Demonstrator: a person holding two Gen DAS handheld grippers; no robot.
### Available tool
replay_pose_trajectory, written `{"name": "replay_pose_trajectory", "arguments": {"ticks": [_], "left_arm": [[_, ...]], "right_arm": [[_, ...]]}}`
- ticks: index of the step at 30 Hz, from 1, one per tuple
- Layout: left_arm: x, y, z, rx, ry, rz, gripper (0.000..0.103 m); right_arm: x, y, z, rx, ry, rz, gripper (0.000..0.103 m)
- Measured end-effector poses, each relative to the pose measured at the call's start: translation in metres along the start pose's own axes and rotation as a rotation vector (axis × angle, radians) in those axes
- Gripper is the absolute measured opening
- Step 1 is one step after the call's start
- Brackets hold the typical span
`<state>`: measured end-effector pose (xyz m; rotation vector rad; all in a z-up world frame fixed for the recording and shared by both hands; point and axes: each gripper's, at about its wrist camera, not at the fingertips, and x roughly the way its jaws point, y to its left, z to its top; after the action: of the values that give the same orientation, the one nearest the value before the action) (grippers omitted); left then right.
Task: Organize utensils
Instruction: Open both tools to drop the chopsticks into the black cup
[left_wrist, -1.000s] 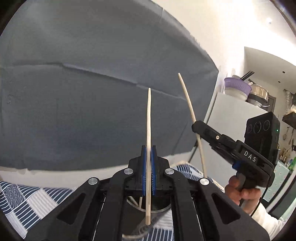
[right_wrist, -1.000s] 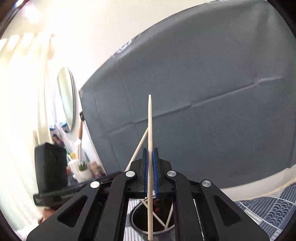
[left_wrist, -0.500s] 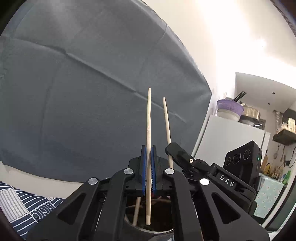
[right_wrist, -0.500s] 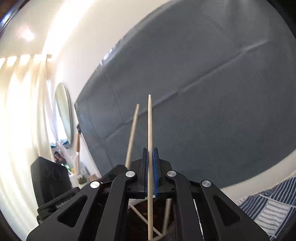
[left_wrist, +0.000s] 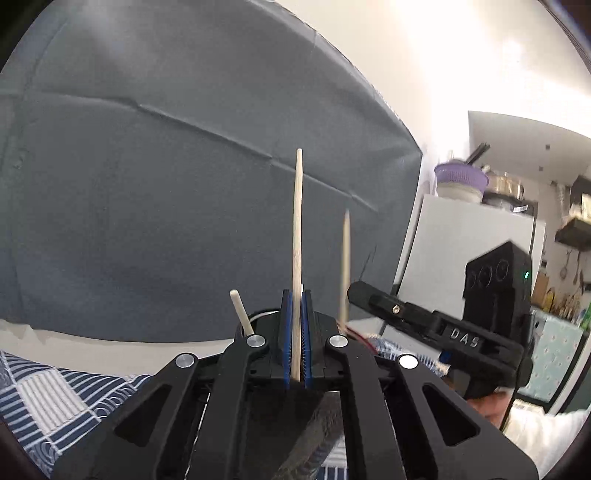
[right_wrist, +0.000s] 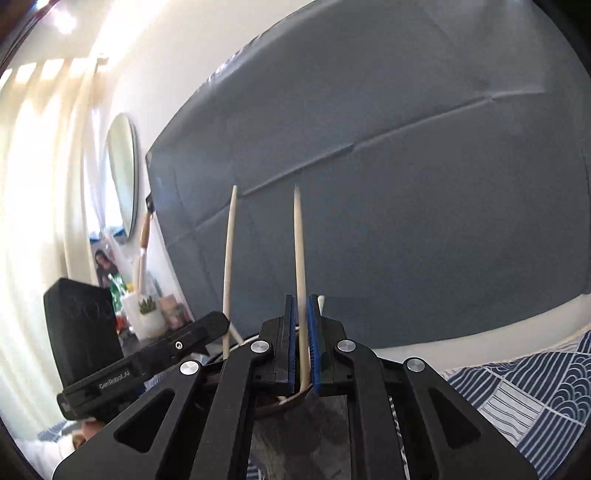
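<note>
- The left gripper (left_wrist: 295, 343) pinches an upright chopstick (left_wrist: 297, 236) above a dark holder (left_wrist: 317, 424).
- The right gripper's (right_wrist: 303, 343) jaws are opening; a second chopstick (right_wrist: 300, 266) leans loose between them, over the holder.
- Another stick (left_wrist: 240, 312) stands in the holder on a striped cloth (left_wrist: 55, 398).

White letters reading "DAS" are showing on the black body of the right gripper (left_wrist: 343, 295) in the left wrist view; "GenRobot.AI" is running along the left gripper (right_wrist: 225, 325) in the right wrist view.
</note>
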<state>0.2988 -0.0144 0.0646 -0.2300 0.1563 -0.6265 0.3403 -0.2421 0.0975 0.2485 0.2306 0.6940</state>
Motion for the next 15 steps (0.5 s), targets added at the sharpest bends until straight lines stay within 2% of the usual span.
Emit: {"name": "replay_pose_trajectory", "arguments": {"ticks": [3,5,6,7,9,10,11,13,15], "left_arm": [[-0.01,-0.008,0.003,0.022,0.001,0.012,0.009],[-0.017,-0.01,0.006,0.012,0.001,0.026,0.021],[-0.022,-0.012,0.008,0.012,-0.003,0.035,0.031],[-0.025,-0.013,0.009,0.014,-0.006,0.042,0.043],[-0.036,-0.017,0.012,0.029,0.002,0.06,0.061],[-0.04,-0.019,0.012,0.038,0.009,0.07,0.07],[-0.045,-0.022,0.013,0.053,0.022,0.091,0.075],[-0.054,-0.026,0.013,0.071,0.055,0.121,0.093],[-0.063,-0.029,0.011,0.069,0.086,0.154,0.097]], "right_arm": [[-0.005,0.008,0.0,-0.035,0.027,-0.015,0.011],[-0.012,0.012,-0.001,-0.044,0.044,-0.037,0.03],[-0.016,0.012,-0.002,-0.049,0.048,-0.053,0.049],[-0.02,0.016,-0.002,-0.06,0.05,-0.076,0.055],[-0.031,0.021,-0.002,-0.095,0.048,-0.087,0.058],[-0.036,0.024,-0.002,-0.108,0.051,-0.089,0.067],[-0.041,0.026,-0.002,-0.115,0.054,-0.093,0.072],[-0.051,0.03,-0.002,-0.13,0.057,-0.097,0.086],[-0.059,0.034,-0.004,-0.143,0.076,-0.104,0.086]]}}
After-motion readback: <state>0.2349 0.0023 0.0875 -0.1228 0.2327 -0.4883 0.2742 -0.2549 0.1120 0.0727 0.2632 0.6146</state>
